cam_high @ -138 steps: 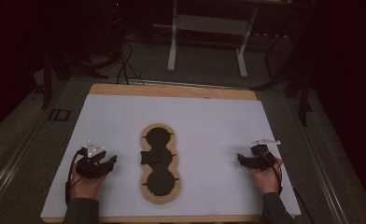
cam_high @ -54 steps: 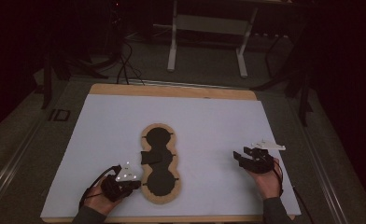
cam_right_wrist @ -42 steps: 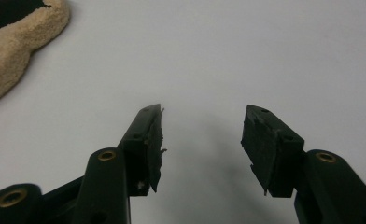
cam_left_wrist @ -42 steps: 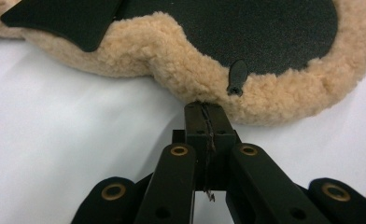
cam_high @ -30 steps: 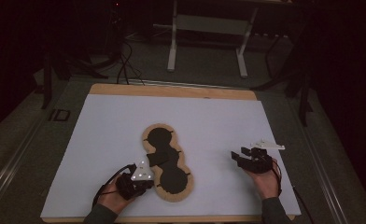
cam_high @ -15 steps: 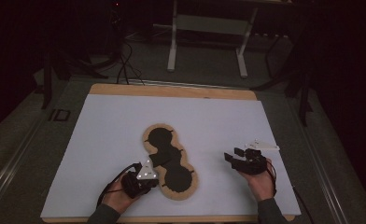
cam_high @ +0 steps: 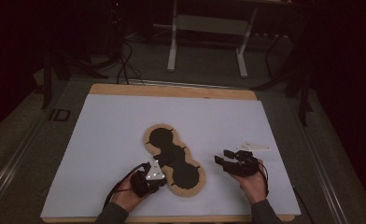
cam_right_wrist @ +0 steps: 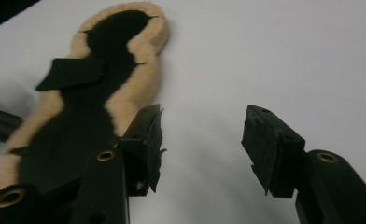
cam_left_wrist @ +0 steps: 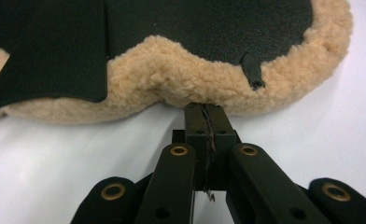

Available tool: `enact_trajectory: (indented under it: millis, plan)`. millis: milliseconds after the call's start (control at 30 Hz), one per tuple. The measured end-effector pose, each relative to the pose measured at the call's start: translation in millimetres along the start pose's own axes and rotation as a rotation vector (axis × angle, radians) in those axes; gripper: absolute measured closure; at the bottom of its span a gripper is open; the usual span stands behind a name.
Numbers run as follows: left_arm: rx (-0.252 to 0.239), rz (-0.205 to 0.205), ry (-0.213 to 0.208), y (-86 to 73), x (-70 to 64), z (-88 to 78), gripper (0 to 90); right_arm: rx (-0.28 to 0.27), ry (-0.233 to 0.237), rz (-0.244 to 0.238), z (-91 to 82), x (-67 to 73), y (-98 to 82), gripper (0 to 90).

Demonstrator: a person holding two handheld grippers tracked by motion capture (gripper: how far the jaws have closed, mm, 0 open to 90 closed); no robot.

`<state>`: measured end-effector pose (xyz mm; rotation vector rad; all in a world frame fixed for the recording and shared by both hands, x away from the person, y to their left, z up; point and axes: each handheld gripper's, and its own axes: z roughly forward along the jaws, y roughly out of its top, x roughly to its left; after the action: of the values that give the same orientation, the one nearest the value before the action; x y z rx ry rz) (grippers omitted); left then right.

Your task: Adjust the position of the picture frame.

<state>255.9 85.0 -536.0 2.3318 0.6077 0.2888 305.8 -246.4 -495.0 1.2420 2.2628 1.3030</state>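
Left fingers: those of the left gripper (cam_high: 158, 178) were clenched together, tips against the fleece edge of the pad (cam_left_wrist: 181, 84); whether any fleece was pinched, I could not tell.
Right fingers: those of the right gripper (cam_right_wrist: 200, 144) stood apart, nothing between them.
Surface: white sheet (cam_high: 102, 140) over a wooden tabletop (cam_high: 172, 90).
Room: dark, with a metal stand (cam_high: 207, 28) behind.
Pad: black with tan fleece rim, lying slantwise at mid-sheet, near the right gripper's left finger (cam_right_wrist: 146, 144) but apart from it.
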Motion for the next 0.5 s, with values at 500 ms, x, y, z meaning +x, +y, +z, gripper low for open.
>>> enact_trajectory:
  millis: [500]
  plan:
    - [-0.055, -0.031, 0.073, 10.3, 1.4, 16.7, 90.0, 0.034, 0.105, -0.082, 11.0, 32.2, -1.4, 53.2]
